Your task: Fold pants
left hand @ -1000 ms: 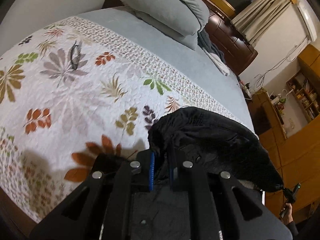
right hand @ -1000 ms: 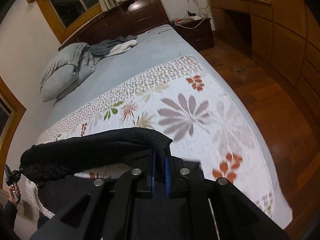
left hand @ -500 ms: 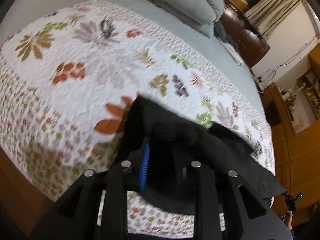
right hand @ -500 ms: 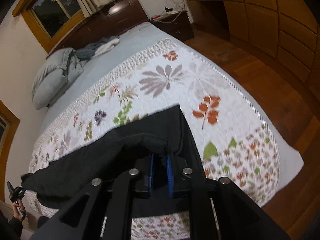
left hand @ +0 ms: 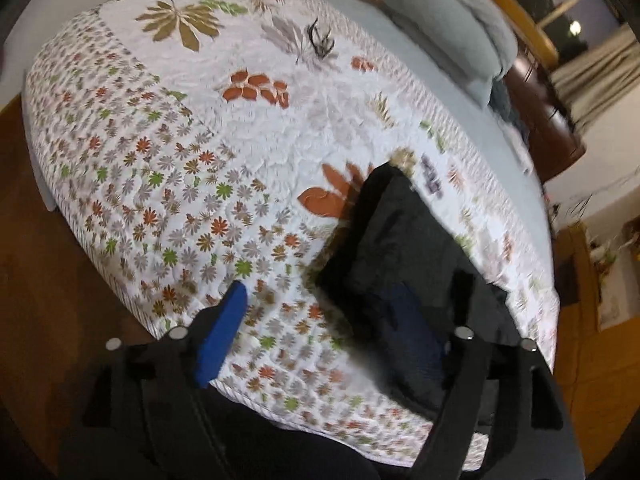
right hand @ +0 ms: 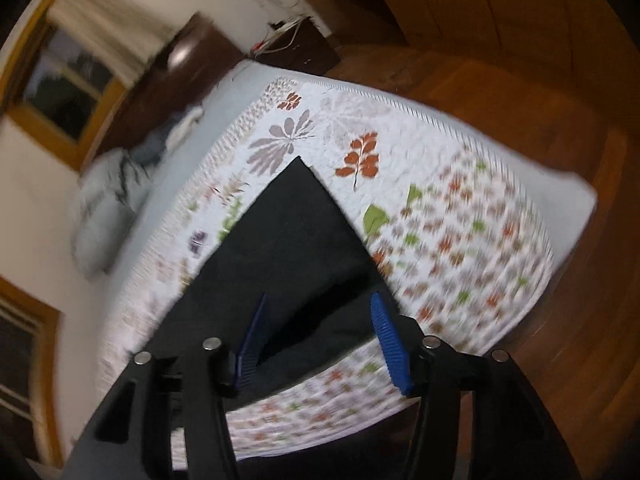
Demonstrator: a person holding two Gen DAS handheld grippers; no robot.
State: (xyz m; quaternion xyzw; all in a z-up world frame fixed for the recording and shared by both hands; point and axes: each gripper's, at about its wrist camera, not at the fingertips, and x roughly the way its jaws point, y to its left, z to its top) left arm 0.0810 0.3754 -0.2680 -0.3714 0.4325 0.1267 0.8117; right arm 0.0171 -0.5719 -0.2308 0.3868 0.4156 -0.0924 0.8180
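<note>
The black pants (left hand: 400,240) lie folded on the floral quilt (left hand: 192,152) near the foot edge of the bed. My left gripper (left hand: 352,292) hovers over their near left corner. Its jaws are opening; the left blue pad is over bare quilt, the right one over the cloth, and neither presses on it. In the right wrist view the pants (right hand: 288,224) spread as a dark slab with a pointed far corner. My right gripper (right hand: 320,304) hangs above their near right end, jaws opening, with cloth below the gap and free of the pads.
Grey pillows (left hand: 440,36) and a heap of clothes (right hand: 176,136) sit at the head of the bed by a dark wooden headboard (left hand: 548,120). Wooden floor (right hand: 520,92) surrounds the quilt's (right hand: 460,232) foot edge, with cabinets along the wall.
Both grippers were shut on the pants' edge and have since let go. The pants went from hanging between them to lying folded on the quilt. Both views tilted and sank toward the bed's foot.
</note>
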